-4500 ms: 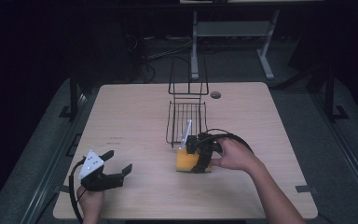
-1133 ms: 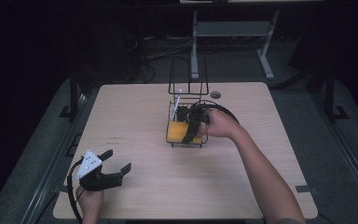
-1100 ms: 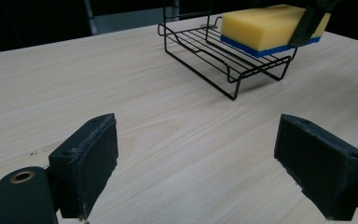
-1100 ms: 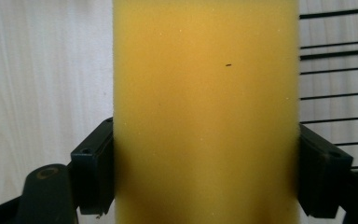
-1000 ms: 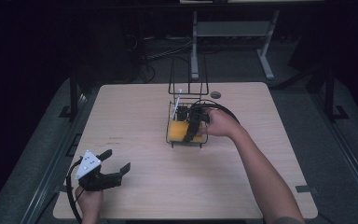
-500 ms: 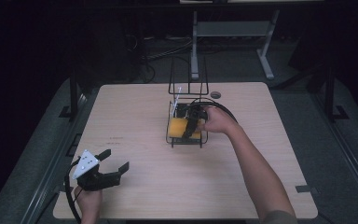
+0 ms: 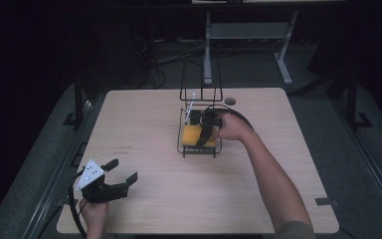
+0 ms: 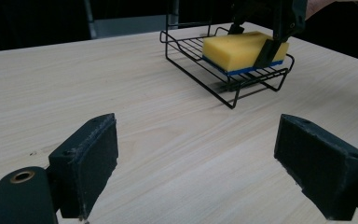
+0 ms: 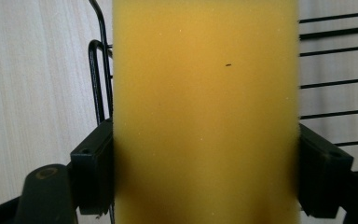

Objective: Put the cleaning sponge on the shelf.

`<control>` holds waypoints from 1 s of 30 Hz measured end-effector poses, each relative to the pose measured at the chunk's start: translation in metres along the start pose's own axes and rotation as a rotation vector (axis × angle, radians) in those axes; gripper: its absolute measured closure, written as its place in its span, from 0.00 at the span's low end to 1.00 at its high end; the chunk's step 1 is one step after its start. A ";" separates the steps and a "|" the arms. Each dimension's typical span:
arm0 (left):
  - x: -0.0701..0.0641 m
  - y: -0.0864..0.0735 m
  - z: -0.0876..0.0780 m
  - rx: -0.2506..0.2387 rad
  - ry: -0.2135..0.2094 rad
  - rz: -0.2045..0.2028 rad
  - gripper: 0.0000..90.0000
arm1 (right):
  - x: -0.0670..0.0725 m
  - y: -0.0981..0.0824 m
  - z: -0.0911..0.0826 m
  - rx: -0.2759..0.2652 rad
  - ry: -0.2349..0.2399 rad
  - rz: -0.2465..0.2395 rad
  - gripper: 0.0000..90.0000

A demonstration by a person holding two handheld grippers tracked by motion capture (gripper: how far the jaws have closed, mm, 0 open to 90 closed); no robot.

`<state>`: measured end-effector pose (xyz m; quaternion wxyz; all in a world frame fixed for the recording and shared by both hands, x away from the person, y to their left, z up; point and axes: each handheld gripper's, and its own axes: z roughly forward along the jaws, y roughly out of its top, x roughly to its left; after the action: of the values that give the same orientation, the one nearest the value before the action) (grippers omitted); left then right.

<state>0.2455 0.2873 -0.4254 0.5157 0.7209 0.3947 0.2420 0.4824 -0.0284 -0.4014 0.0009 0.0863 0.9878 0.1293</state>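
Observation:
A yellow sponge [image 7: 190, 134] with a blue underside lies flat on a black wire rack [image 7: 199, 151] near the table's middle. My right gripper [image 7: 203, 133] reaches down over the rack, its pads pressed against the sponge's two long sides. In the right gripper view the sponge [image 9: 205, 93] spans the gap between both pads, with the rack's wires [image 9: 335, 84] beneath. My left gripper [image 7: 122, 172] rests open at the table's front left, far from the rack. In the left gripper view its pads [image 8: 91, 158] stand wide apart, and the sponge [image 8: 237, 49] sits on the rack [image 8: 223, 88] ahead.
The rack has a tall wire back [image 7: 201, 79] rising on its far side. A round cable port [image 7: 230, 101] sits in the table [image 7: 144, 124] behind it. A black cable [image 7: 238, 114] loops by the right hand. A metal frame [image 7: 243, 35] stands on the floor beyond.
The right gripper carried the sponge from the table in front of the rack up onto it, and over the last second shifted it slightly farther in. The left gripper stayed put.

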 end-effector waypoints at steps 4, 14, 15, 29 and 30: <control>0.001 0.000 -0.001 -0.002 0.002 -0.002 0.14 | -0.001 0.001 0.004 -0.001 0.008 0.005 0.23; 0.002 0.000 -0.002 -0.006 -0.001 -0.009 0.14 | -0.003 -0.002 0.006 0.007 0.010 0.006 0.22; 0.002 0.000 -0.002 -0.006 -0.001 -0.009 0.14 | -0.003 -0.002 0.006 0.007 0.010 0.006 0.22; 0.002 0.000 -0.003 -0.010 0.001 -0.014 0.14 | 0.000 0.002 0.004 -0.006 0.000 0.001 0.20; 0.002 0.000 -0.003 -0.010 0.001 -0.014 0.14 | 0.000 0.002 0.004 -0.006 0.000 0.001 0.20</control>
<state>0.2446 0.2904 -0.4247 0.5206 0.7155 0.3989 0.2406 0.4827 -0.0253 -0.4045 0.0009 0.0868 0.9874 0.1321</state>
